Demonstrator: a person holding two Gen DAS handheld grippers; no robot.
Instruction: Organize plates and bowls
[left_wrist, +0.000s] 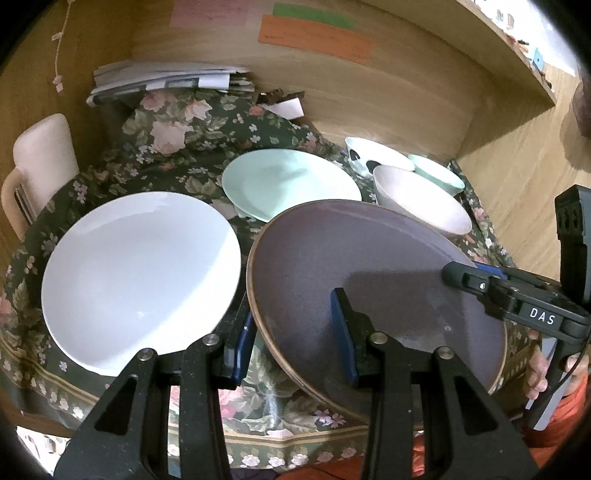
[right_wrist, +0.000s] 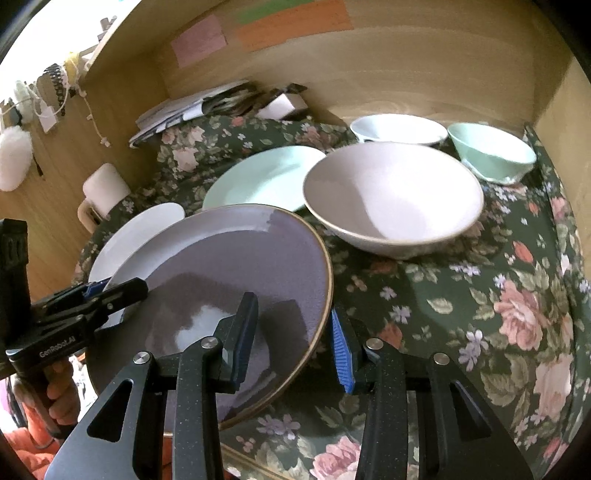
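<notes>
A grey-purple plate (left_wrist: 369, 288) (right_wrist: 236, 288) with a brown rim is held tilted above the floral cloth. My left gripper (left_wrist: 295, 339) is open and straddles its left rim. My right gripper (right_wrist: 295, 339) is open and straddles its right rim; it also shows in the left wrist view (left_wrist: 476, 280). The left gripper shows in the right wrist view (right_wrist: 107, 291). A white plate (left_wrist: 140, 277) (right_wrist: 147, 229) lies to the left. A mint plate (left_wrist: 291, 181) (right_wrist: 262, 181) lies behind. A large pinkish-white bowl (right_wrist: 391, 199) (left_wrist: 421, 199), a white patterned bowl (right_wrist: 399, 131) (left_wrist: 373, 155) and a mint bowl (right_wrist: 491, 151) (left_wrist: 439, 173) stand at the right.
A floral cloth (right_wrist: 480, 295) covers the table. Wooden walls (left_wrist: 369, 92) close the back and sides. A paper stack (left_wrist: 166, 79) and a small box (right_wrist: 284, 101) lie at the back. A cream mug (left_wrist: 40, 162) stands at the far left.
</notes>
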